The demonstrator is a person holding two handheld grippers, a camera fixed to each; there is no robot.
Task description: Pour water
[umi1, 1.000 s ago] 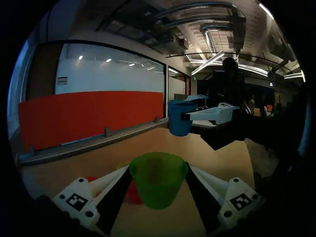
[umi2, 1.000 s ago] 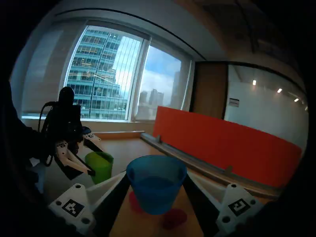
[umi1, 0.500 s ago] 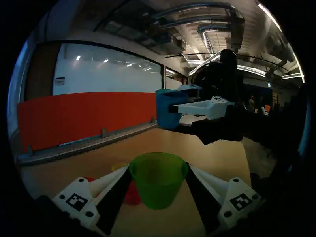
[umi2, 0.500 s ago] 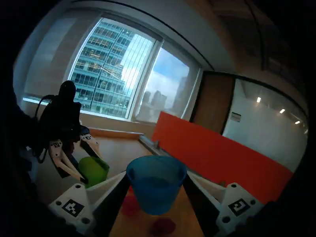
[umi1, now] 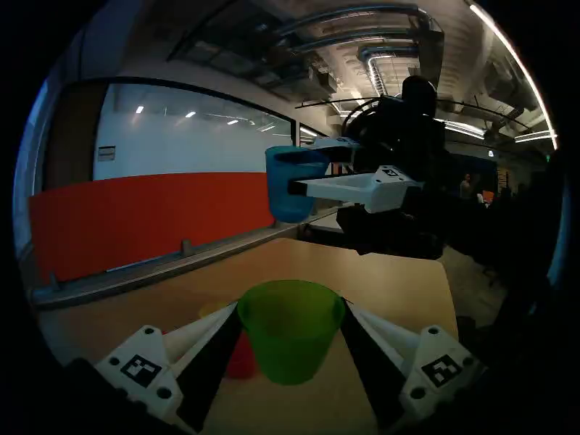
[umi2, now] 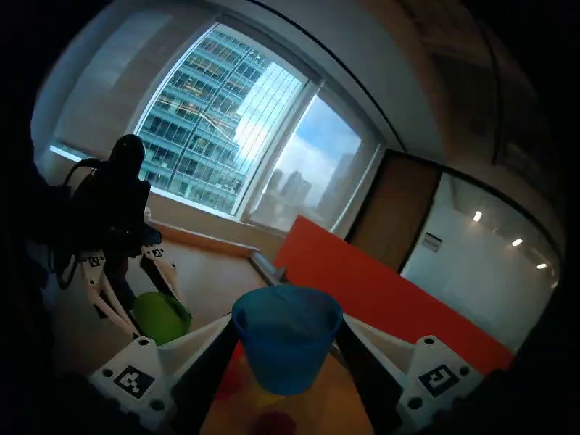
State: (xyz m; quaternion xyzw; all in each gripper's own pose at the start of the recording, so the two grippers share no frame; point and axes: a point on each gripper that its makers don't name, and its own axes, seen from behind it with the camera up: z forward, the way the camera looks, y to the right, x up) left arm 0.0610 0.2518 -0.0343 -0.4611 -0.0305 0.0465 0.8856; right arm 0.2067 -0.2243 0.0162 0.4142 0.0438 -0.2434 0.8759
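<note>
Blue cup (umi2: 286, 337) sits pinched btwn both fingers of the R gripper (umi2: 286, 322), held up in the air off the table. From the left gripper view the same blue cup (umi1: 293, 181) hangs high and beyond the green cup (umi1: 291, 330), looking slightly tipped, w/ the R gripper (umi1: 348, 185) and a dark-sleeved arm behind it. Water level inside is hard to make out. Green cup is squeezed btwn the fingers of the L gripper (umi1: 290, 308), low over the table; in the right gripper view it shows as green cup (umi2: 161, 315) in the L gripper (umi2: 138, 290), off to the side and lower. Surface is a pale wood table (umi1: 377, 275) w/ a red partition (umi1: 145, 210) along its far edge. Room: office w/ glass wall, exposed ceiling ducts (umi1: 377, 43), strip lights, and a big window (umi2: 217, 138) facing towers. Count: 2 grippers, 2 held cups (1 blue, 1 green), plus a red item (umi1: 243, 359) and a yellow item (umi1: 210, 310) on the table, too hidden to name. Each gripper carries 2 square black-and-white marker tags; wall sign (umi1: 106, 153) too small to read.
</note>
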